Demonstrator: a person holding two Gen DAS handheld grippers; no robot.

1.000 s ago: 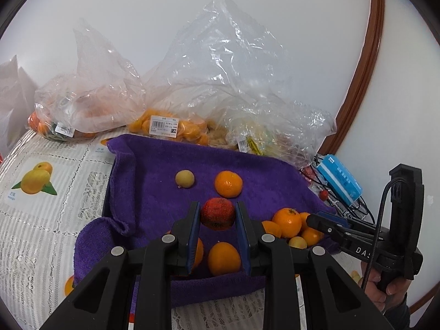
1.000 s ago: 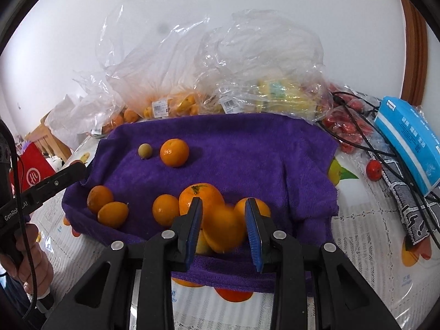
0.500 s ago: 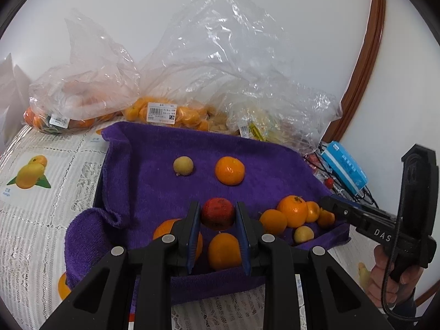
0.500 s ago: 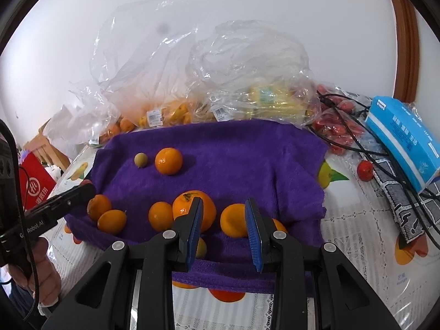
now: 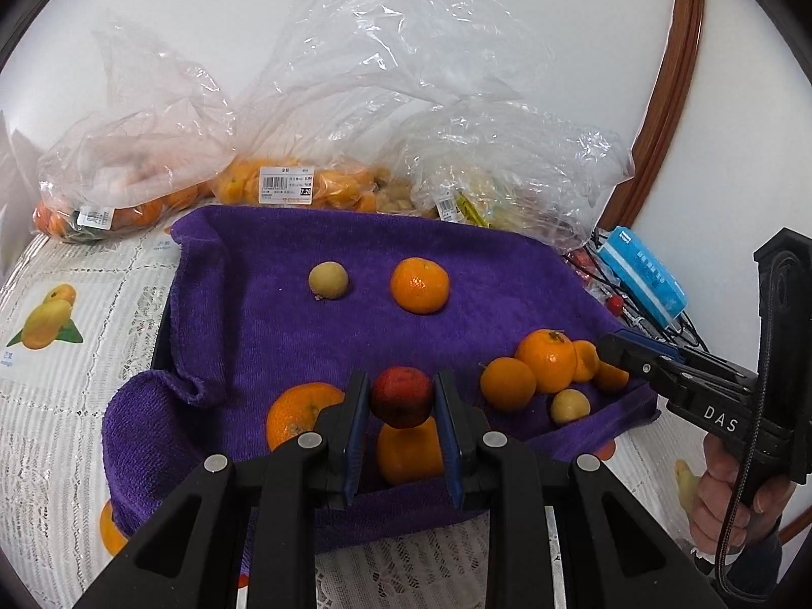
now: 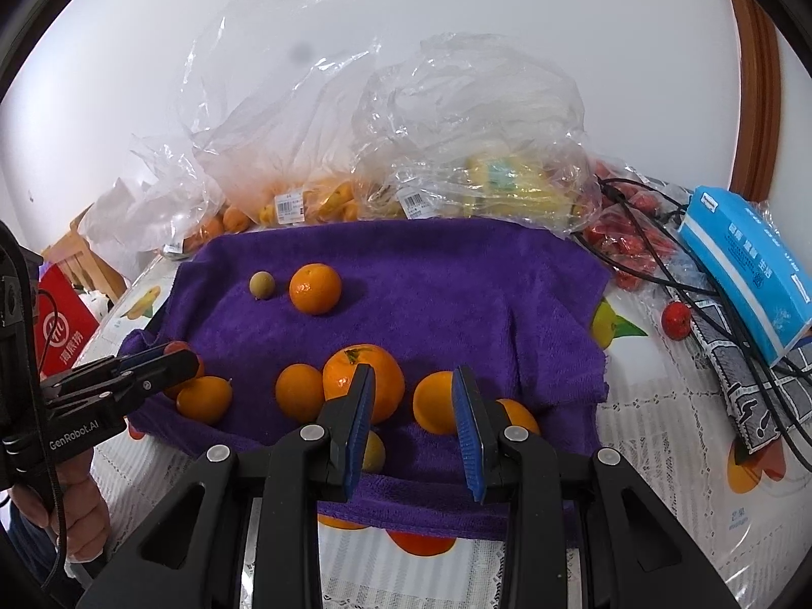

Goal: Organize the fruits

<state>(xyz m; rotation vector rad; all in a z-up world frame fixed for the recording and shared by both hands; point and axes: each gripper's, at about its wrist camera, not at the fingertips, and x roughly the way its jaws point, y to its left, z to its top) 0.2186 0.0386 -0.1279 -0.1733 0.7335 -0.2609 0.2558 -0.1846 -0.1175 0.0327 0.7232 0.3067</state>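
A purple towel point(image 5: 284, 335) lies on the table with loose fruit on it. My left gripper point(image 5: 401, 406) is shut on a small red fruit point(image 5: 401, 396), held just above two oranges point(image 5: 406, 451) at the towel's near edge. A lone orange point(image 5: 419, 285) and a small yellowish fruit point(image 5: 328, 280) sit at the back. Several oranges point(image 5: 545, 360) cluster at the right, beside my right gripper point(image 5: 609, 347). In the right wrist view that gripper point(image 6: 413, 406) has its jaws drawn close with nothing between them. An orange point(image 6: 434, 401) rests on the towel point(image 6: 457, 294) just beyond its tips.
Clear plastic bags point(image 5: 284, 188) of fruit line the back against the wall. A blue tissue pack point(image 6: 746, 264), black cables point(image 6: 660, 274) and a small red fruit point(image 6: 676, 319) lie to the right. A red bag point(image 6: 61, 325) stands at the left. A hand point(image 5: 720, 502) holds the right gripper.
An orange that filled the gap of my right gripper one second ago now lies on the towel beyond its tips. My left gripper keeps the red fruit and has tilted slightly.
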